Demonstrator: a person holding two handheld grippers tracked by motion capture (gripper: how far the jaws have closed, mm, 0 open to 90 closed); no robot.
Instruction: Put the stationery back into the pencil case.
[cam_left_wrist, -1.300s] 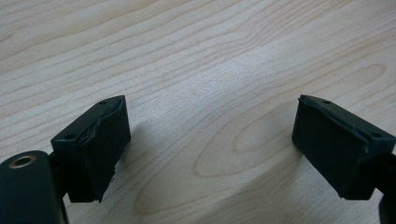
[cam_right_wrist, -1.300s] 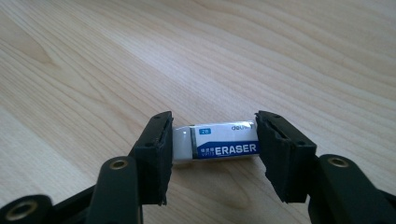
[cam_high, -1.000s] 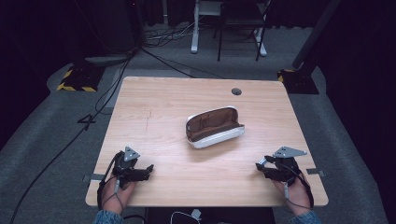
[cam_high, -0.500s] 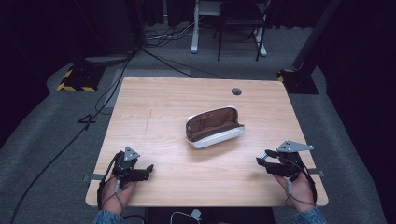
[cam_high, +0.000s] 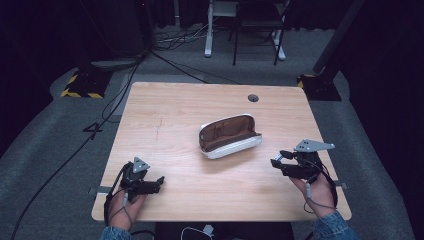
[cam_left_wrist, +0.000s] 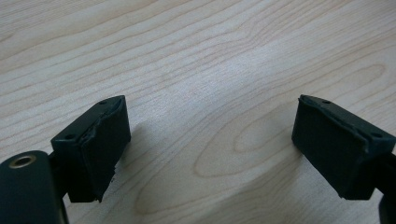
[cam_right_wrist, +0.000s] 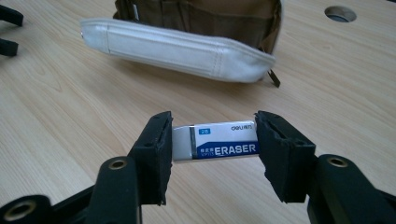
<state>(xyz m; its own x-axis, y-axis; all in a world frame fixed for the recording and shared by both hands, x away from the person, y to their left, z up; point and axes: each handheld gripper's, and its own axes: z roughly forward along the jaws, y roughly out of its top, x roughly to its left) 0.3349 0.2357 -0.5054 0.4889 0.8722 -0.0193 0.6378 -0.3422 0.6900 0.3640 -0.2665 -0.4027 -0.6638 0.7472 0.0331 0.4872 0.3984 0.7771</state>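
Lying open at the middle of the pale wood-grain table (cam_high: 165, 125) is a soft oblong pencil case (cam_high: 229, 136), white leather-like outside, brown fabric lining inside. Near the right edge, the right gripper (cam_right_wrist: 212, 147) has its 2 black padded jaws clenched on the short ends of a small rectangular eraser (cam_right_wrist: 215, 143), white with a blue printed sleeve, held above the tabletop. At the near left, the left gripper (cam_left_wrist: 210, 140) rests released, jaws wide apart over bare wood.

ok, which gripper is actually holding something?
The right gripper: its jaws clamp a white and blue eraser by the ends. The left gripper is open over bare table.
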